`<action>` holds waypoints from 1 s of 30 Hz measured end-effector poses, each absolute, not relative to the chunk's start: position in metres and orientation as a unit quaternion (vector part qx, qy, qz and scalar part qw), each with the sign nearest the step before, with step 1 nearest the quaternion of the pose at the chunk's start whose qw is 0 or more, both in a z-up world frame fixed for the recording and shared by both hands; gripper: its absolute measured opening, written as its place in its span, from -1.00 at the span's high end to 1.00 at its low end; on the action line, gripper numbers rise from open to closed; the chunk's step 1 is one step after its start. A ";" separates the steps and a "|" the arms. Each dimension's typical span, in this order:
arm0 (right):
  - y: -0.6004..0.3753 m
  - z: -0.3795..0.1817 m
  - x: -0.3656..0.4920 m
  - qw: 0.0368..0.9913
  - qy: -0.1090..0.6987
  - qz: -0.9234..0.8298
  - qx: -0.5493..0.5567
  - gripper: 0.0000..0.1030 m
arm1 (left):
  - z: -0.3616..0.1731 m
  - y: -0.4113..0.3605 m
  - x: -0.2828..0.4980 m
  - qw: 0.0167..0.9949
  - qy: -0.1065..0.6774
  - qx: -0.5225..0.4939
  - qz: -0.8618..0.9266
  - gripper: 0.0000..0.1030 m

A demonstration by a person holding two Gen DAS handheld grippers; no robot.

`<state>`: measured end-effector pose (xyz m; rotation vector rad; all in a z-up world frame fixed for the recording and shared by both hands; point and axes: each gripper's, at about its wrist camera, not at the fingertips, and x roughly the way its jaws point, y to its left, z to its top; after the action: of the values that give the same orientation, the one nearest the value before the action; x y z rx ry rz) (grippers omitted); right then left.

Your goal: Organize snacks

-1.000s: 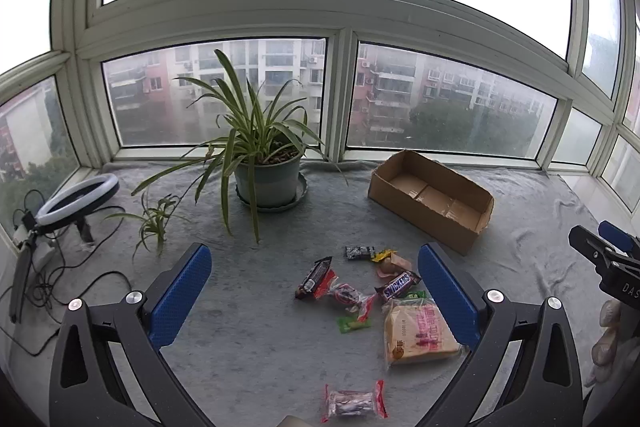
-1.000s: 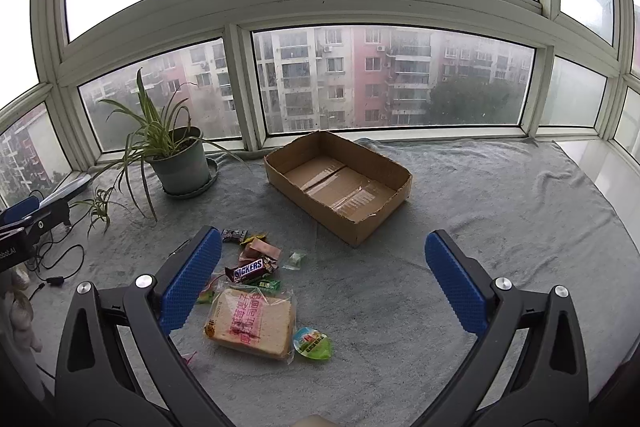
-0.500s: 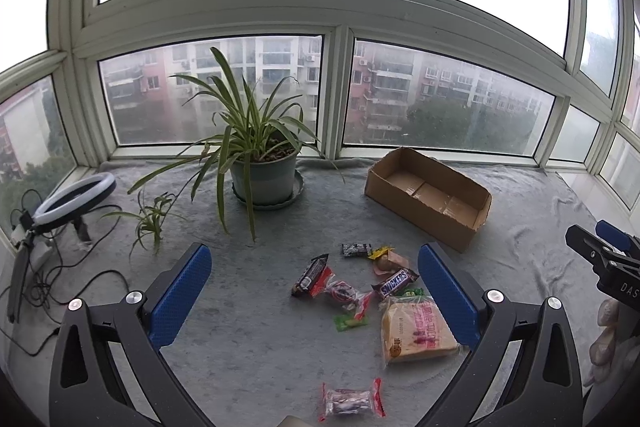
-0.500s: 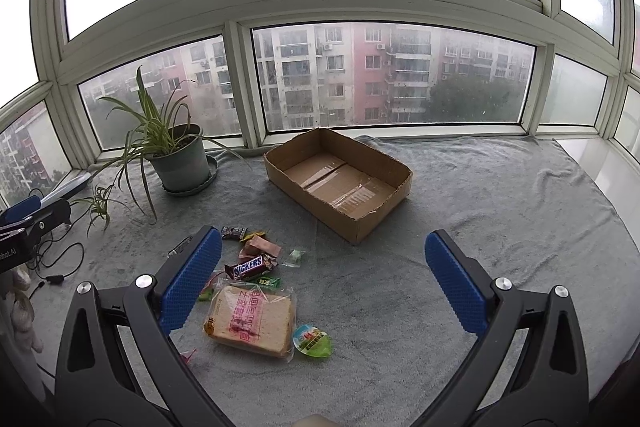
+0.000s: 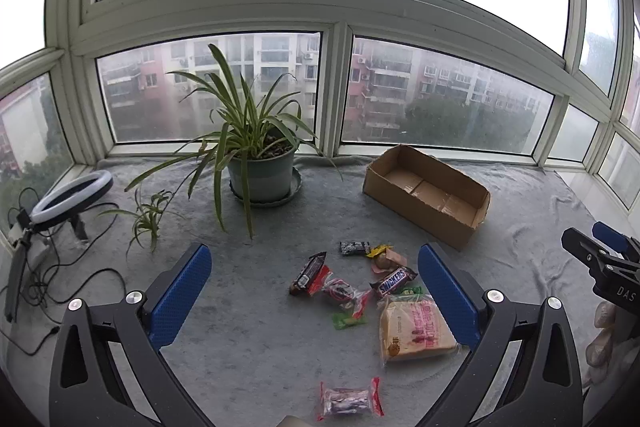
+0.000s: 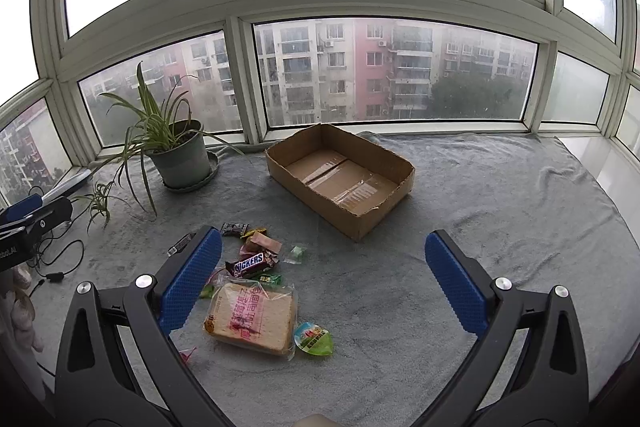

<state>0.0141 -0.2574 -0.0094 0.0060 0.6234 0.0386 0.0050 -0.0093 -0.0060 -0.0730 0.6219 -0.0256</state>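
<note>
- Snacks lie in a loose cluster on the grey cloth-covered window ledge (image 5: 520, 227), toward its near middle, none of them in the box.
- Bagged sliced bread in clear wrap with pink print (image 6: 252, 319) is the biggest item, nearest the ledge's front edge in the right wrist view.
- Round green-lidded jelly cup (image 6: 313, 339) sits just beside the bread's right corner.
- Brown Snickers bar (image 6: 251, 263) lies just behind the bread; a green wrapper shows between them.
- Small pink, yellow and black candy packets (image 5: 370, 253) are grouped behind the Snickers, toward the box.
- Dark chocolate bar with red end (image 5: 309, 274) and red-and-clear wrapped candy (image 5: 344, 293) lie left of the Snickers in the left wrist view.
- Another red-ended clear-wrapped candy (image 5: 350, 399) lies alone near the front edge, apart from the cluster.
- Open brown cardboard box (image 6: 340, 175) sits empty toward the back of the ledge, near the window, well apart from the snacks.
- Spider plant in grey-green pot on a saucer (image 5: 260, 171) stands at the back left; white ring light (image 5: 72, 197) with cables at the far left edge.
- Left gripper (image 5: 314, 297), black with blue pads: spread wide, holding nothing, above the snack cluster.
- Right gripper (image 6: 322, 281): spread wide, empty, aimed at bare cloth between bread and box.
</note>
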 end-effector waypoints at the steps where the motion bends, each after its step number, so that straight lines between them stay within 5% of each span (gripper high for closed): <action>1: -0.258 -0.010 0.014 0.951 0.307 0.019 0.003 -1.00 | -0.006 -0.010 0.005 0.951 0.307 -0.036 -0.013 -0.98; 25: -0.267 -0.053 0.032 0.930 0.357 0.078 0.031 -1.00 | -0.063 0.000 0.027 0.921 0.381 -0.071 -0.040 -0.98; 30: -0.267 -0.082 0.043 0.911 0.398 0.098 0.049 -1.00 | -0.083 -0.005 0.034 0.903 0.414 -0.090 -0.078 -0.80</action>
<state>0.0429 -0.2666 -0.0816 0.1011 0.8201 0.2027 0.0342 -0.0055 -0.0829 -0.1864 0.8555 -0.1614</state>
